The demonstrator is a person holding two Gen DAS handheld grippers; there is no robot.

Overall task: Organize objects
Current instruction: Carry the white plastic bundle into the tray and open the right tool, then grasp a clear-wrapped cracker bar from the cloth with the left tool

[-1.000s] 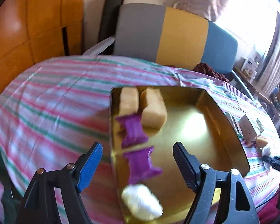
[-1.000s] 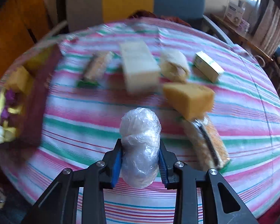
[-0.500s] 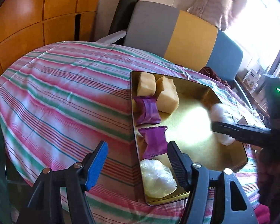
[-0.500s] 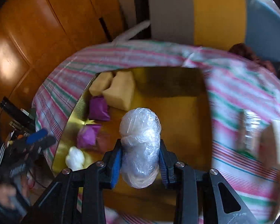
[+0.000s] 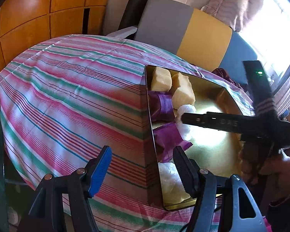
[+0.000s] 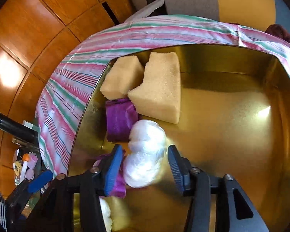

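Right wrist view: right gripper [image 6: 145,166] has just been opening, jaws now parted with the white plastic-wrapped bundle [image 6: 146,152] between them; a gap shows at the right pad, the left pad looks just beside or grazing it, so I read this as released, not gripped. Bundle sits on the gold tray [image 6: 232,135] floor, touching the far purple packet [image 6: 119,122] and partly over the near purple packet [image 6: 116,181]. Beyond those, two sponge-cake blocks [image 6: 156,89] lie in the tray's far-left corner, touching each other. A second white wrapped bundle [image 5: 171,177] sits at the tray's near-left corner. Left gripper [image 5: 143,169] is empty, jaws at a middling width, straddling the tray's left rim near that corner; it closed partway a moment ago and grips nothing. Progress, as a judgement: six items are in the tray, all packed along the left side, and the right half is bare. This drop looks essentially done pending a clean pull-out. What's left I can't count: the table right of the tray is out of both current views. Hard to read: left-pad contact on the bundle, the near purple packet mostly hidden under the right gripper's finger and the bundle, the second bundle half covered by the left gripper's finger, and the tray's near-right corner blocked by the person's hand [image 5: 268,164].
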